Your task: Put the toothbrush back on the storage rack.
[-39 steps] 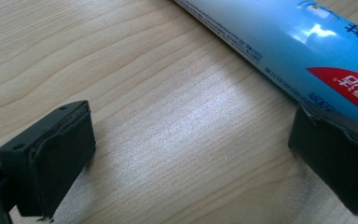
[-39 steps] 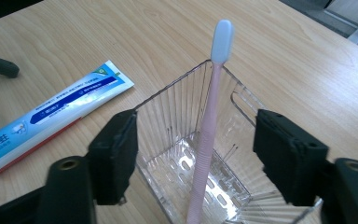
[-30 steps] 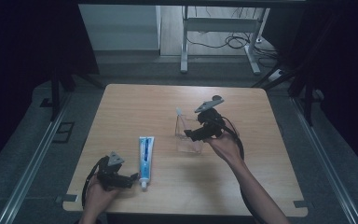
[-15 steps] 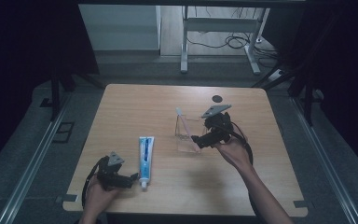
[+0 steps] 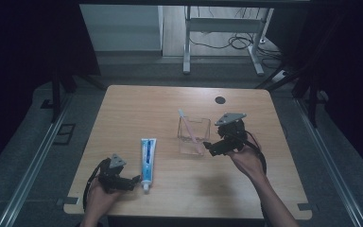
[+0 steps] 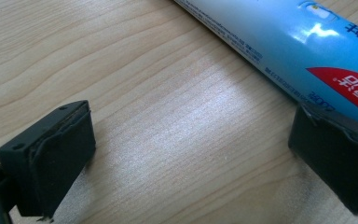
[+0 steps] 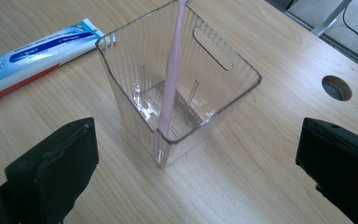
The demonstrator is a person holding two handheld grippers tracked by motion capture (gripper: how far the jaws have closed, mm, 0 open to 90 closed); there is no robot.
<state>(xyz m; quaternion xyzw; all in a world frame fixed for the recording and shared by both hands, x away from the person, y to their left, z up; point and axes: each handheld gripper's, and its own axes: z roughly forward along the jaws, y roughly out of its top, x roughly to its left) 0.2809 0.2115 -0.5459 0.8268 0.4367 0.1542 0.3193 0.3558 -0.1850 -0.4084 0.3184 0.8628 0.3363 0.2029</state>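
The right gripper (image 5: 207,147) has drawn back from the clear bin (image 5: 194,135), jaws spread, the bin just ahead of them on the table (image 5: 246,189). A pink toothbrush (image 7: 171,70) leans inside it. The left gripper (image 5: 134,182), spread too, sits beside the toothpaste tube (image 5: 147,156).

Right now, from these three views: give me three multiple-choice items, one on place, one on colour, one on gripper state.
1. Where does the pink toothbrush stand?
A. inside the clear ribbed plastic bin
B. flat on the wooden table
C. in the right gripper

2. What is the main colour of the toothpaste tube?
A. green
B. blue
C. black

3. How is the left gripper?
A. shut on the tube
B. shut on nothing
C. open

Key: 1 A, the brush leans inside the bin; 2 B, blue body with some white and red; 3 C, bare table shows between its fingers, the tube beside one.
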